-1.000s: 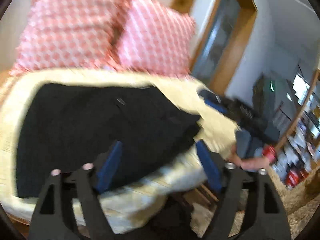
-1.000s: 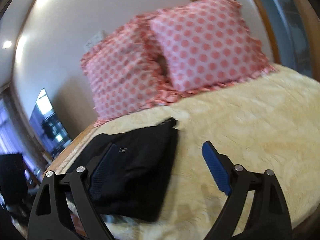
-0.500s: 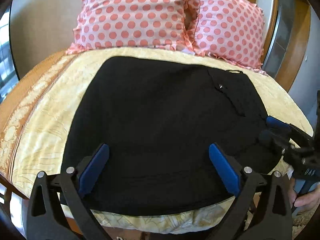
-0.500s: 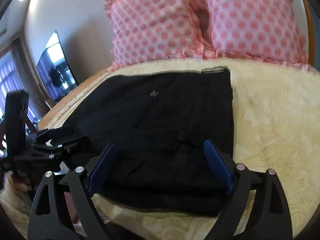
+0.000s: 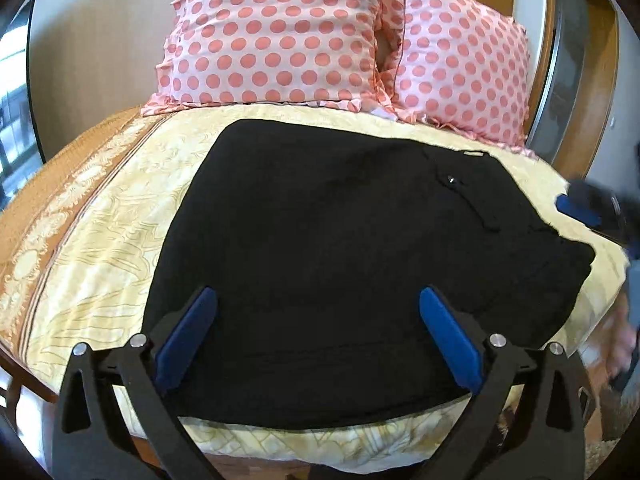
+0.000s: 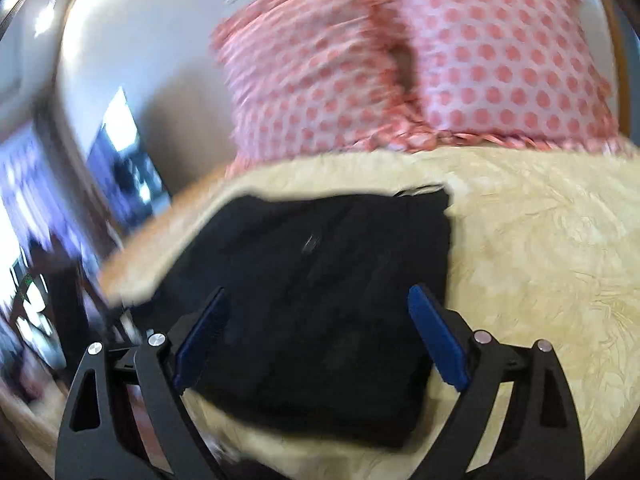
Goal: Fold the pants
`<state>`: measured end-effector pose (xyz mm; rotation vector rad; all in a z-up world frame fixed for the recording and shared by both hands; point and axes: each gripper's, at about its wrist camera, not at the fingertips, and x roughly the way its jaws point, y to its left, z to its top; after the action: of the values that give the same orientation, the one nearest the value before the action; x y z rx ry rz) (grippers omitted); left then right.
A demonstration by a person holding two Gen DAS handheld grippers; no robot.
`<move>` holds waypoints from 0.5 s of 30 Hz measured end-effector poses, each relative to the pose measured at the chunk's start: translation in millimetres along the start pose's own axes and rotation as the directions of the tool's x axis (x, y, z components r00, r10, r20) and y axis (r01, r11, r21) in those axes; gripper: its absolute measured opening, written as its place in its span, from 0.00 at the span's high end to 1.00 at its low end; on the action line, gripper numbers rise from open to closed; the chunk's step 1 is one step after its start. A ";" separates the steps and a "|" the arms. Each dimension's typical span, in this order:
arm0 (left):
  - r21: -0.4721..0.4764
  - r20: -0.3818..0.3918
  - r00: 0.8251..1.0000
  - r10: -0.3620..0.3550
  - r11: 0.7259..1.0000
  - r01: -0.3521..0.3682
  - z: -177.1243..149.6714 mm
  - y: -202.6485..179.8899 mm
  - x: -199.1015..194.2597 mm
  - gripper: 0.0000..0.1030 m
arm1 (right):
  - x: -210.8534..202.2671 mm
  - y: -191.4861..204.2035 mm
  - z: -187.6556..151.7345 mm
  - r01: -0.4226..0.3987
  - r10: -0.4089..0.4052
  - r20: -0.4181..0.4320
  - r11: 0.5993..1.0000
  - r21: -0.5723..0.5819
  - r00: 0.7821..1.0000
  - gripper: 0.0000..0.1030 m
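Black pants (image 5: 340, 248) lie folded flat on a yellow bedspread (image 5: 100, 232), with a small button showing near the right side. My left gripper (image 5: 316, 336) is open and empty, above the near edge of the pants. My right gripper (image 6: 316, 336) is open and empty, above the near part of the pants (image 6: 320, 300) in its own blurred view. It also shows in the left wrist view (image 5: 588, 212) at the right edge, beside the pants' right side.
Two pink polka-dot pillows (image 5: 280, 36) stand against the wall at the head of the bed. A wooden door frame (image 5: 580, 80) is at the right. The bed's front edge (image 5: 300, 440) is just below my left gripper. A bright window or screen (image 6: 124, 168) is at the left.
My left gripper has swung to face the pants squarely and moved slightly closer. My right gripper has pulled back and is moving fast, blurring its view. Both stay open.
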<state>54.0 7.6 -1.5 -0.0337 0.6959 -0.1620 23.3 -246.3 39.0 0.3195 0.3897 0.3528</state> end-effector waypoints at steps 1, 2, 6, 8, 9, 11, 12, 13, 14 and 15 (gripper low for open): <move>0.001 0.002 1.000 -0.005 1.000 0.005 -0.3 0.4 -0.2 0.02 | 2.9 -11.3 5.5 -0.014 0.015 -0.007 0.999 0.045 1.000 0.17; 0.004 0.004 1.000 -0.006 1.000 0.006 -0.4 0.0 -0.1 0.02 | 7.5 -23.0 10.4 -0.020 0.022 -0.016 0.996 0.090 1.000 0.27; 0.002 0.006 1.000 -0.011 1.000 0.011 -0.9 -1.4 -0.5 0.02 | 32.8 -54.0 19.1 0.015 0.007 -0.101 0.977 0.214 0.995 0.33; 0.002 0.010 1.000 -0.013 1.000 0.013 -1.8 -2.3 -0.9 0.02 | 40.6 -57.4 17.9 0.049 -0.020 -0.131 0.974 0.223 0.991 0.33; 0.003 0.012 1.000 -0.013 1.000 0.013 -2.3 -2.8 -0.9 0.02 | 45.9 -59.3 17.2 0.058 -0.024 -0.146 0.972 0.229 0.989 0.33; 0.005 0.014 1.000 -0.013 1.000 0.013 -2.6 -3.3 -1.0 0.02 | 52.0 -61.2 16.1 0.060 -0.024 -0.155 0.971 0.233 0.988 0.33; 0.005 0.015 1.000 -0.014 1.000 0.014 -2.5 -2.8 -1.3 0.02 | 53.2 -60.0 16.4 0.071 -0.035 -0.159 0.972 0.223 0.987 0.33; 0.005 0.016 1.000 -0.013 1.000 0.013 -2.6 -3.0 -1.4 0.02 | 53.4 -58.5 16.9 0.074 -0.039 -0.163 0.973 0.217 0.986 0.33; 0.004 0.016 1.000 -0.013 1.000 0.013 -2.5 -3.0 -1.5 0.02 | 54.8 -57.8 17.3 0.066 -0.029 -0.169 0.974 0.215 0.985 0.37; 0.005 0.017 1.000 -0.013 1.000 0.013 -2.6 -3.1 -1.6 0.02 | 56.1 -56.0 15.7 0.051 -0.012 -0.181 0.976 0.210 0.983 0.37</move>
<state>50.7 4.9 -2.2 -0.0352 0.6788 -0.1759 93.7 -277.8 14.9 0.4938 0.6109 0.3095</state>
